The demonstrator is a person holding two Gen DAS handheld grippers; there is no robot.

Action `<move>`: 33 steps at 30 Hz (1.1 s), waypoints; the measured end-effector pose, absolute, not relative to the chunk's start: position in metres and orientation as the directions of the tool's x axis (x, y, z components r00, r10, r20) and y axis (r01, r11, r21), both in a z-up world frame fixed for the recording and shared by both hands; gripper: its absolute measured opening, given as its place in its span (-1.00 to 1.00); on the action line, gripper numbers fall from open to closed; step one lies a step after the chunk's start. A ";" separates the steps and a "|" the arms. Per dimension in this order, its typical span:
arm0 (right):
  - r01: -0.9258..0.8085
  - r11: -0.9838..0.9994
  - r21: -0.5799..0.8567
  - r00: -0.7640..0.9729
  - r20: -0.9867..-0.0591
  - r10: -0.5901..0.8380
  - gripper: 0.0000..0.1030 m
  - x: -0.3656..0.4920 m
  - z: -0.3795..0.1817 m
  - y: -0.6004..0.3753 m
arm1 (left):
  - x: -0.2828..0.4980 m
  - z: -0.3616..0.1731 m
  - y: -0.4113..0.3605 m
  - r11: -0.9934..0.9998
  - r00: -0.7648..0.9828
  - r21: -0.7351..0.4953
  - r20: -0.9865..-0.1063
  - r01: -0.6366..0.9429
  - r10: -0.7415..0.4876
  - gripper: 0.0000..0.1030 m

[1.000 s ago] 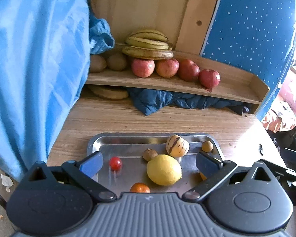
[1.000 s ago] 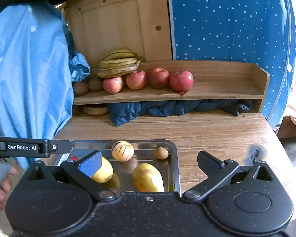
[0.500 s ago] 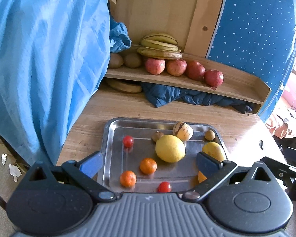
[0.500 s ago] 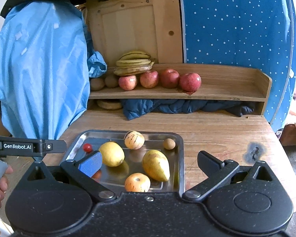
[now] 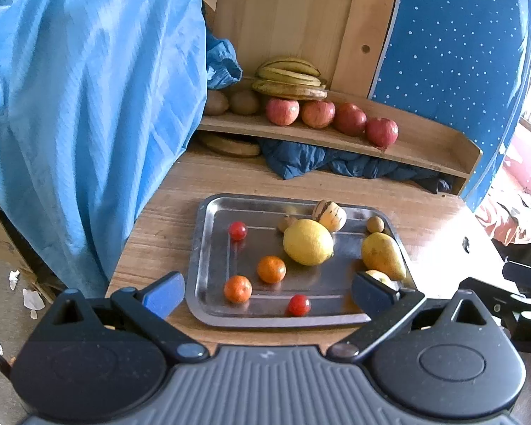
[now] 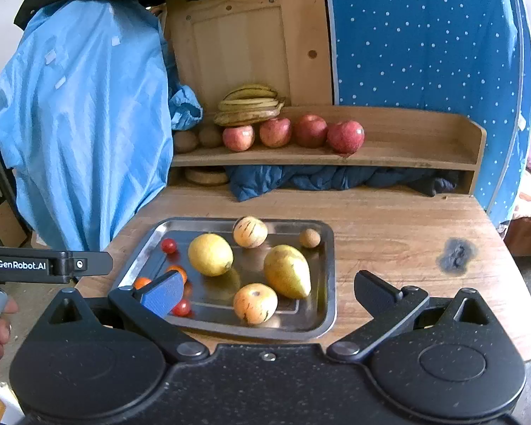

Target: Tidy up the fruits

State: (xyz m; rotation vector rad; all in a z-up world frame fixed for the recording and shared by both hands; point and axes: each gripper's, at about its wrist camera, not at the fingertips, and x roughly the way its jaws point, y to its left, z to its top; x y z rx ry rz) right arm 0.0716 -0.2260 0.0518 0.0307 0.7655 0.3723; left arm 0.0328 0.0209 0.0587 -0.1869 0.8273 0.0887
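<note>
Both grippers spread, empty, L gripper (image 5: 267, 292) & R gripper (image 6: 267, 288) just short of fruit tray (image 6: 327, 283), prob. hovering

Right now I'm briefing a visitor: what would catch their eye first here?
Probably the steel tray on the wooden table, holding a yellow lemon, a mango and small red and orange fruits. Behind it, four red apples line the wooden shelf beside bananas.
</note>
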 end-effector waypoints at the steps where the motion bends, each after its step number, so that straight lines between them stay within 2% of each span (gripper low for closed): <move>1: -0.320 0.933 0.164 0.657 -0.671 0.343 0.99 0.071 0.051 -0.225 | 0.032 0.059 0.022 0.981 0.673 -0.128 -0.739 -0.149 0.006 0.99; 33: -0.236 0.963 0.131 0.623 -0.740 0.254 0.99 0.036 0.045 -0.182 | 0.008 0.047 0.054 0.989 0.612 -0.146 -0.785 -0.030 -0.097 0.99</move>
